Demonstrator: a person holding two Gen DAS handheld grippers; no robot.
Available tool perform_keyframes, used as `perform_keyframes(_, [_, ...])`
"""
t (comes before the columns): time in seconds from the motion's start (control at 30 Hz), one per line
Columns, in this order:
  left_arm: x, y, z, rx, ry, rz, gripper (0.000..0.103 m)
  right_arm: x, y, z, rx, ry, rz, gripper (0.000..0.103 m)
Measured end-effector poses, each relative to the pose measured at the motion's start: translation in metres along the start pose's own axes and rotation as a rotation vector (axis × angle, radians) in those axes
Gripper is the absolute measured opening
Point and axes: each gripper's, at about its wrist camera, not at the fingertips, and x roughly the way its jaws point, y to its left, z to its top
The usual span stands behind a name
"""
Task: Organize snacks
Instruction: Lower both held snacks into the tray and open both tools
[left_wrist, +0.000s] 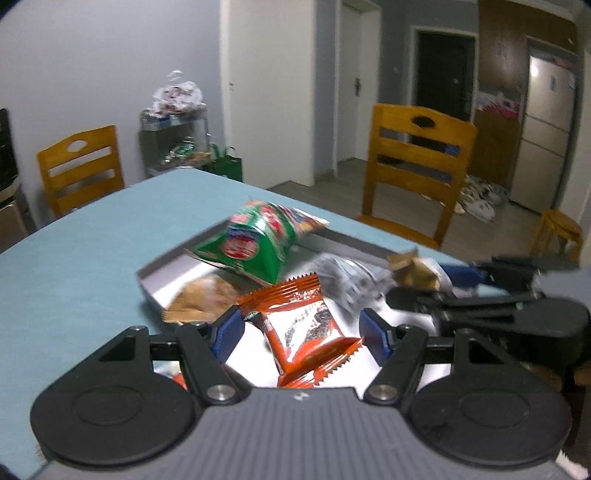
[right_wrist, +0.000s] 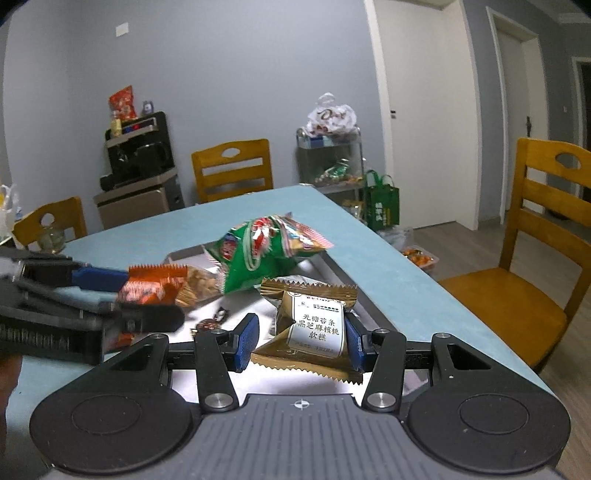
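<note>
Left gripper (left_wrist: 301, 332): we clamp orange packet (left_wrist: 306, 332) over tray (left_wrist: 162, 269) for sorting | right gripper (right_wrist: 301, 338): we pinch gold packet (right_wrist: 314, 325) likewise | counter (left_wrist: 74, 258) carries tray

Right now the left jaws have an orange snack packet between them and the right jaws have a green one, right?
Nearly. The left gripper does have the orange packet between its jaws. But the right wrist view shows the right gripper around a gold-brown packet; the green bag lies behind it on the tray.
</note>
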Motion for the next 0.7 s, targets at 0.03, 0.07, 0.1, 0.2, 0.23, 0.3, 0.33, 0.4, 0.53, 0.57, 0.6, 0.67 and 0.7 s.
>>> perform_keyframes(0.03, [0.003,-0.003,-0.002,0.012,0.008,-0.006,0.067,0.000,-0.002,0.000,0.002,0.001,-0.003,0.049])
perform_keyframes(0.07, [0.006,-0.006,-0.004,0.027,0.018,-0.014,0.067,0.001,-0.002,0.000,0.004,0.003,-0.007,0.049])
perform_keyframes(0.1, [0.009,-0.009,-0.006,0.040,0.026,-0.020,0.067,0.002,-0.003,-0.001,0.004,0.005,-0.011,0.049])
perform_keyframes(0.2, [0.016,-0.016,-0.011,0.067,0.044,-0.040,0.067,0.005,-0.006,-0.001,0.006,0.019,-0.013,0.049])
perform_keyframes(0.23, [0.018,-0.018,-0.012,0.070,0.050,-0.049,0.067,0.006,-0.007,0.001,0.005,0.022,-0.013,0.049])
perform_keyframes(0.3, [0.021,-0.020,-0.014,0.079,0.059,-0.066,0.067,0.007,-0.006,0.001,0.000,0.027,-0.018,0.049])
perform_keyframes(0.33, [0.023,-0.022,-0.015,0.083,0.062,-0.072,0.067,0.007,-0.007,0.000,-0.002,0.030,-0.020,0.050])
perform_keyframes(0.4, [0.026,-0.024,-0.016,0.087,0.069,-0.082,0.067,0.008,-0.007,0.000,-0.006,0.039,-0.024,0.050])
perform_keyframes(0.53, [0.030,-0.028,-0.018,0.081,0.088,-0.092,0.067,0.011,-0.007,0.001,-0.008,0.049,-0.029,0.050])
perform_keyframes(0.57, [0.032,-0.028,-0.018,0.079,0.091,-0.097,0.067,0.011,-0.007,0.000,-0.009,0.050,-0.031,0.050])
perform_keyframes(0.6, [0.032,-0.028,-0.018,0.077,0.095,-0.101,0.067,0.012,-0.007,0.001,-0.010,0.052,-0.034,0.050])
perform_keyframes(0.67, [0.035,-0.030,-0.019,0.074,0.100,-0.105,0.067,0.012,-0.007,0.001,-0.010,0.057,-0.039,0.050])
perform_keyframes(0.7, [0.037,-0.030,-0.019,0.072,0.103,-0.107,0.067,0.013,-0.008,0.000,-0.012,0.059,-0.041,0.050])
